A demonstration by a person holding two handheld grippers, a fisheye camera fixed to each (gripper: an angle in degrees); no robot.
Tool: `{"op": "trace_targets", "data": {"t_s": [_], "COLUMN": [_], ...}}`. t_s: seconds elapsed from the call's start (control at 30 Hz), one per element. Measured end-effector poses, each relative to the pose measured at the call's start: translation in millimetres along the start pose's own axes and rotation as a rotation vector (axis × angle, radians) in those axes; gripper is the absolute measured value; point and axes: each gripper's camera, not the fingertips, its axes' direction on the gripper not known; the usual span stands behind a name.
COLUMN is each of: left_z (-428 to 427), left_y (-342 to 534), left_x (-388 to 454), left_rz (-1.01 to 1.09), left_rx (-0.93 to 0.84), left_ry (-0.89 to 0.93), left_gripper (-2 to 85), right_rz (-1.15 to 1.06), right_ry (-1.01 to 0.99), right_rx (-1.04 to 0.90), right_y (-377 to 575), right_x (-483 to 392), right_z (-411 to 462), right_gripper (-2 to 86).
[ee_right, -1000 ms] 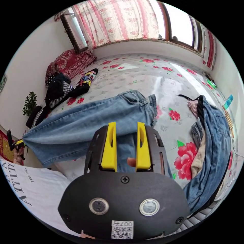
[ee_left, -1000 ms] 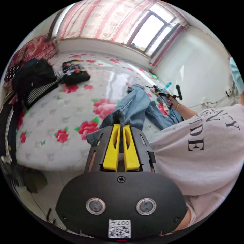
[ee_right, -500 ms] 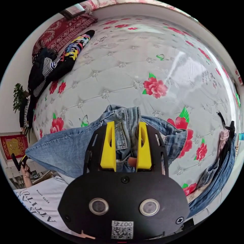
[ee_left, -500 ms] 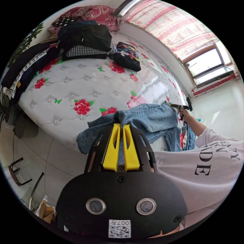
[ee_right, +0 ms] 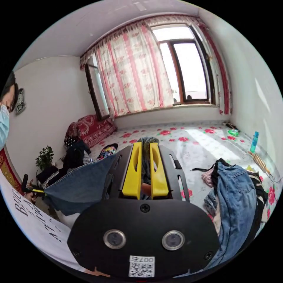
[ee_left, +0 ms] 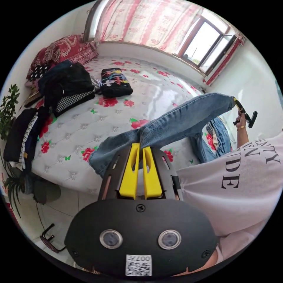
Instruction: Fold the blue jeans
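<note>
Floral mattress [ee_left: 88, 123]: landmark, bare near its front edge. Blue jeans [ee_left: 182, 121]: stretched in air above that edge. Left gripper [ee_left: 141, 147], right gripper [ee_right: 145, 147]: each clamped on denim end. Advice: keep span taut, level, lower flat onto mattress.

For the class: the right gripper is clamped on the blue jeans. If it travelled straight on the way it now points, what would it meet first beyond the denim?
Past the blue jeans in the right gripper, probably the flowered bed, then the curtained window wall; depth is unclear.
</note>
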Motion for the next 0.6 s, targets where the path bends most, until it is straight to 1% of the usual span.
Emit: {"op": "trace_targets", "data": {"t_s": [0.03,0.13,0.2,0.3,0.37,0.43,0.5,0.53,0.57,0.6], "left_z": [-19,-75,-105,-137,-147,-144,-130,-112,-82,-64], "left_y": [3,6,3,-5,-20,-37,-61,-83,-109,-123], "left_x": [12,43,55,73,83,90,90,83,70,62], "left_rz": [0.035,0.127,0.146,0.161,0.186,0.241,0.293,0.299,0.289,0.271], "left_rx": [0.042,0.171,0.236,0.304,0.313,0.305,0.273,0.250,0.206,0.176], "left_ry": [0.027,0.047,0.043,0.008,-0.031,-0.094,-0.136,-0.116,-0.080,-0.066], "left_gripper": [-0.9,-0.9,-0.9,-0.9,-0.9,-0.8,-0.6,-0.3,0.2,0.6], "right_rz": [0.001,-0.050,-0.092,-0.146,-0.143,-0.149,-0.156,-0.136,-0.119,-0.112], "right_ry": [0.026,0.155,0.184,0.245,0.253,0.240,0.212,0.216,0.213,0.232], "right_rx": [0.038,0.230,0.278,0.321,0.311,0.247,0.143,0.078,0.035,-0.085], "right_y": [0,-9,-19,-38,-53,-71,-94,-102,-105,-107], "right_x": [0,-10,-20,-34,-35,-30,-21,-15,-10,-3], "right_z": [-22,-132,-163,-172,-150,-109,-31,20,47,106], "right_gripper": [4.3,4.2,4.3,4.4,4.6,4.8,5.3,5.6,5.9,6.4]}}
